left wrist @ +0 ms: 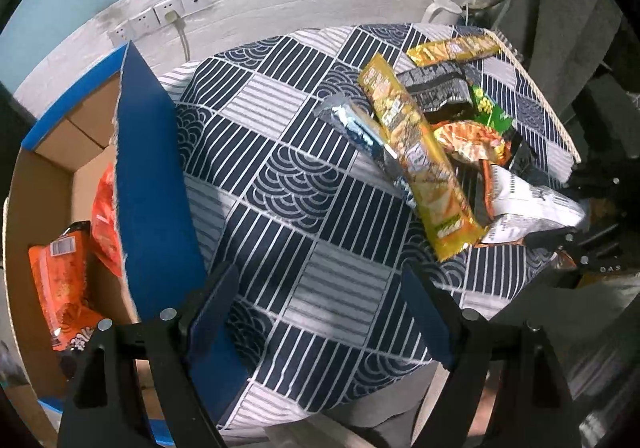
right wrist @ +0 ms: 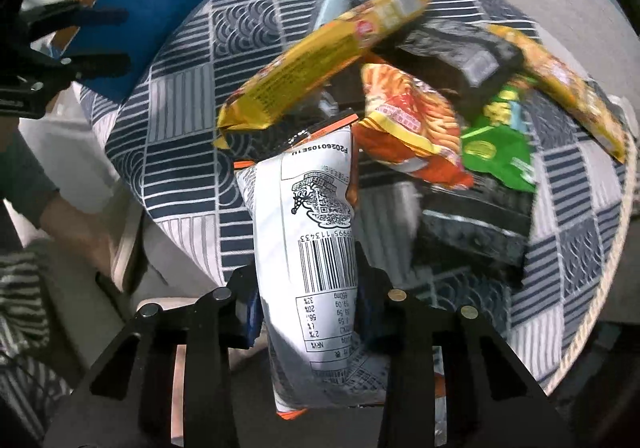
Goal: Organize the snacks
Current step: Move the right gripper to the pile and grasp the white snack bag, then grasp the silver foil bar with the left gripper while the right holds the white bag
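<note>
While the right gripper (right wrist: 308,312) held its fingers clamped on the white snack packet (right wrist: 308,232), the packet stood up between them with its barcode side toward the right wrist camera and its orange-edged top seam leaning over the heap. It was gripped across its lower half, just above the bottom seal.

The left gripper (left wrist: 320,312) hung over the patterned tablecloth (left wrist: 280,176) with its fingers apart and nothing between them. The cardboard box (left wrist: 60,152) with the blue outer wall stood just beside it on its left, and two orange packets (left wrist: 68,288) already lay inside.

The remaining snacks lay piled on the far part of the round table: a long yellow packet (left wrist: 416,156) lay across a blue-and-silver bar (left wrist: 360,128), with a second yellow packet (left wrist: 452,48), a black packet (left wrist: 436,84), an orange noodle packet (right wrist: 408,128) and a green packet (right wrist: 500,152) near or overlapping them.

Judged from its creased film, the white packet was likely light, soft and air-filled, with brittle contents. The film looked slick, so a hold on a flat sealed margin or across the narrow body would be safer than one on the inflated middle. Firm squeezing could crush the contents or burst a seam. The long yellow packet would probably sag if lifted by one end; a hold near its middle would keep it level.
</note>
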Motion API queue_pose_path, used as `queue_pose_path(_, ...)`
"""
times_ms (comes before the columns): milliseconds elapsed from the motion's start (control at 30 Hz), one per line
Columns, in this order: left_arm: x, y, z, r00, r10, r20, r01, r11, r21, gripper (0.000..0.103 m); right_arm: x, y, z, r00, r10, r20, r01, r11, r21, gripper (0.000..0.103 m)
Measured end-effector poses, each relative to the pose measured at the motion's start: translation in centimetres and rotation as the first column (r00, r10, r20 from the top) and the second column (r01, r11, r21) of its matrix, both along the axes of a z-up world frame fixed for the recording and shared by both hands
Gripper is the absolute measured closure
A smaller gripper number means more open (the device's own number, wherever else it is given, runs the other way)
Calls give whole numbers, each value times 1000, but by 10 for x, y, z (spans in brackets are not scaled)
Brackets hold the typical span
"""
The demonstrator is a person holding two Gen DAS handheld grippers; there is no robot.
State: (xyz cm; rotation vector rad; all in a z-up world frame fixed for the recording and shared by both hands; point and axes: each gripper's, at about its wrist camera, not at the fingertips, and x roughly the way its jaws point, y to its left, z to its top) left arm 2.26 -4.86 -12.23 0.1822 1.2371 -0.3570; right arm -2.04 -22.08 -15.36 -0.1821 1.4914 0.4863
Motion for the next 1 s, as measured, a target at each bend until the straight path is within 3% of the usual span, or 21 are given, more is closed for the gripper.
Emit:
queue_pose_path(467,32,-46,2,999,35,-23,-37,995,-95,18,8,-48,31,978,-203,48,193,968,161,68)
queue_pose_path(767,60,-68,-27,985,129,-113,-144,980,-137,18,12,-76,42,934,-349,70,320,909,268,68)
queue_pose_path(1000,78,-85,-48,966,196,-169,-218,968,-121,18,17,-94,43,901,-423,93,380,876,297,68)
